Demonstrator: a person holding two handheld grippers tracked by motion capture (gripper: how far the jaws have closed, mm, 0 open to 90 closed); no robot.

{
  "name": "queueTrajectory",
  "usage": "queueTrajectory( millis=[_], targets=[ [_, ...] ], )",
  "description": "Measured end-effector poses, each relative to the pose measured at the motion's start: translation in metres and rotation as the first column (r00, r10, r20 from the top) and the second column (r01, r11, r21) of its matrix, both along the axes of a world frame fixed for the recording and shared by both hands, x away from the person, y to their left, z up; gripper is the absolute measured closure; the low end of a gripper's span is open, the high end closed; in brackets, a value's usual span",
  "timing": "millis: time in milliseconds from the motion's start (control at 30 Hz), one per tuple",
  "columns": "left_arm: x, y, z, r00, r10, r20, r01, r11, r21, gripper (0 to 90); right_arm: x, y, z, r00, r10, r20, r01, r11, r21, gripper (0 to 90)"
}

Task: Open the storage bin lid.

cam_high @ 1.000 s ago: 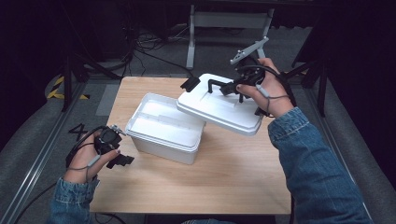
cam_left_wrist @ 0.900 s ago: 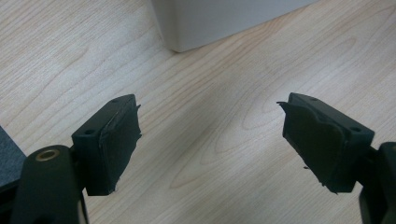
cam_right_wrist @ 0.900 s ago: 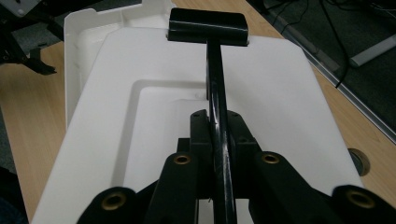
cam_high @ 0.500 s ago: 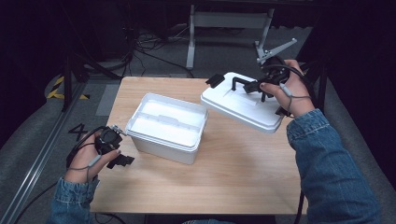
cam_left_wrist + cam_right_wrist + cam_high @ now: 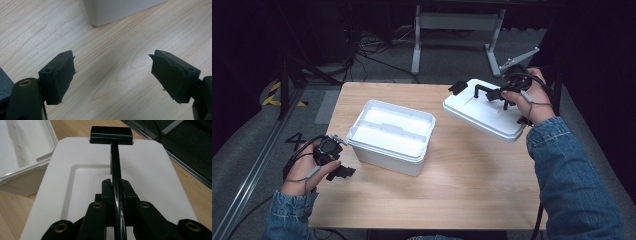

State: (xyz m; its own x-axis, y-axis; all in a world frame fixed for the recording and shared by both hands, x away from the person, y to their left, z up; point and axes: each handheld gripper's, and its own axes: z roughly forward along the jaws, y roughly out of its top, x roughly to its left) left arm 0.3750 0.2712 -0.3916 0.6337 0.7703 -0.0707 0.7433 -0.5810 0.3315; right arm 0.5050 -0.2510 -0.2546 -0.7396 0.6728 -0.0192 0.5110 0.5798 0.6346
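Light falls from above onto the wooden table (image 5: 472,190), which is evenly bright, while the floor around the table sinks into near darkness. The white box (image 5: 389,135) and the white lid (image 5: 479,112) glare slightly and lose surface detail. Shadows beside the box are soft and short. The high view is a little grainy. In the left gripper view the table's grain is sharp; in the right gripper view the near jaws blur.
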Motion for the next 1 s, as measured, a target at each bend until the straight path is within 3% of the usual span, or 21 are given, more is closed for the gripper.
queueTrajectory(
  millis=[67, 300, 733, 1000],
  targets=[
    [0.0, 0.0, 0.0, 1.0, 0.004, -0.003, -0.004, 1.0, -0.001, 19.7, 0.002, -0.002, -0.007, 0.9998, -0.018, -0.013, 0.017, 1.0, -0.014, 84.3],
    [0.0, -0.001, -0.001, 1.0, 0.005, -0.006, -0.005, 1.0, -0.003, 19.7, 0.009, -0.007, -0.039, 0.9999, -0.003, -0.016, 0.002, 0.998, -0.058, 84.3],
    [0.001, 0.0, -0.002, 1.0, 0.004, -0.007, -0.004, 1.0, -0.002, 19.6, 0.014, -0.017, -0.086, 0.9988, -0.015, -0.046, 0.013, 0.999, -0.041, 84.1],
    [0.001, -0.001, -0.003, 0.9999, 0.005, -0.011, -0.005, 1.0, -0.001, 19.6, 0.013, -0.022, -0.106, 0.9977, -0.026, -0.062, 0.023, 0.999, -0.036, 84.1]
  ],
)
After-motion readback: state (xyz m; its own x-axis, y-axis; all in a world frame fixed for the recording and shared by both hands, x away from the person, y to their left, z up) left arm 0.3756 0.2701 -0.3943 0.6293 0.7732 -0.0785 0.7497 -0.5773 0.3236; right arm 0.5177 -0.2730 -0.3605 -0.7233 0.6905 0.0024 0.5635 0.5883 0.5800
